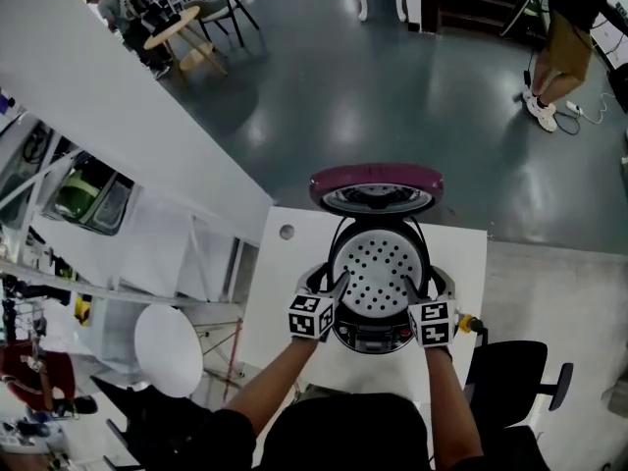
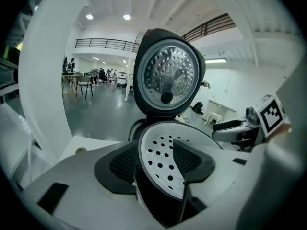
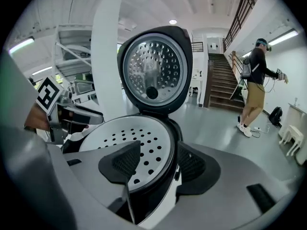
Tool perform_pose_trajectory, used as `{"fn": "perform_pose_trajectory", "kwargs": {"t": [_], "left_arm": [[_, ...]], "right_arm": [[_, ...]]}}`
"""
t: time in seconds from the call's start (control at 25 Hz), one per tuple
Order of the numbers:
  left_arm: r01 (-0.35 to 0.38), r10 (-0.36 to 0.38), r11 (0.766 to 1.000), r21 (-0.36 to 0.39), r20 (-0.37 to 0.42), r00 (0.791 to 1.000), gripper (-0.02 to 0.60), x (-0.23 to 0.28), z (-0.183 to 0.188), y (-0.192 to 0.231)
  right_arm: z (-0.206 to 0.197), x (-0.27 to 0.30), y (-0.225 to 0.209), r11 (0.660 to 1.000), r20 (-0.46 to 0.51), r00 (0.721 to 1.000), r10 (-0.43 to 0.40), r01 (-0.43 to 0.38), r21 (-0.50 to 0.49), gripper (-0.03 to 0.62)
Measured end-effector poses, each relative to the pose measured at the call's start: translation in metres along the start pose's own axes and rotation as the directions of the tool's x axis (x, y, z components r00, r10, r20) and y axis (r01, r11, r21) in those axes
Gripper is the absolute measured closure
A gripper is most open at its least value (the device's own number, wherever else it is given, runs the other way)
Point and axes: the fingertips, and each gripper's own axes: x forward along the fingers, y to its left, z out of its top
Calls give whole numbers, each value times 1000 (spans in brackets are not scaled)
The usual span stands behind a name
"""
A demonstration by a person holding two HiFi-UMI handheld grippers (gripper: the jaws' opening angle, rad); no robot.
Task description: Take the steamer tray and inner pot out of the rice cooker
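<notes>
The rice cooker (image 1: pixel 374 338) stands on a white table (image 1: pixel 294 273) with its purple lid (image 1: pixel 377 186) swung up. The white perforated steamer tray (image 1: pixel 378 271) lies across its mouth. My left gripper (image 1: pixel 334 285) is open at the tray's left rim, my right gripper (image 1: pixel 416 288) open at the right rim. In the left gripper view the gripper (image 2: pixel 156 162) straddles the tray (image 2: pixel 160 150) rim, one pad inside, one outside. The right gripper (image 3: pixel 156 164) straddles the tray (image 3: pixel 120 138) rim likewise. A dark inner-pot edge (image 3: pixel 160 174) shows under the tray.
The raised lid (image 2: pixel 168 75) stands just behind the tray. A black chair (image 1: pixel 510 371) is at the table's right, a round white stool (image 1: pixel 167 349) at its left. A person (image 3: pixel 256 85) stands on the grey floor near the stairs.
</notes>
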Motion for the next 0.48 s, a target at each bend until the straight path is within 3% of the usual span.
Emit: {"fn": "perform_pose_trajectory", "kwargs": {"t": [0.24, 0.4, 0.48], "left_arm": [[-7, 7, 1000, -3, -54, 999, 367, 10, 1, 6], [14, -13, 1000, 3, -145, 989, 362, 20, -8, 11], [13, -5, 999, 45, -177, 984, 355, 24, -9, 15]], "right_arm": [[-14, 21, -4, 985, -95, 994, -52, 36, -168, 382], [-20, 30, -7, 977, -132, 989, -60, 31, -212, 382], [-23, 35, -7, 975, -152, 987, -59, 24, -223, 382]]}}
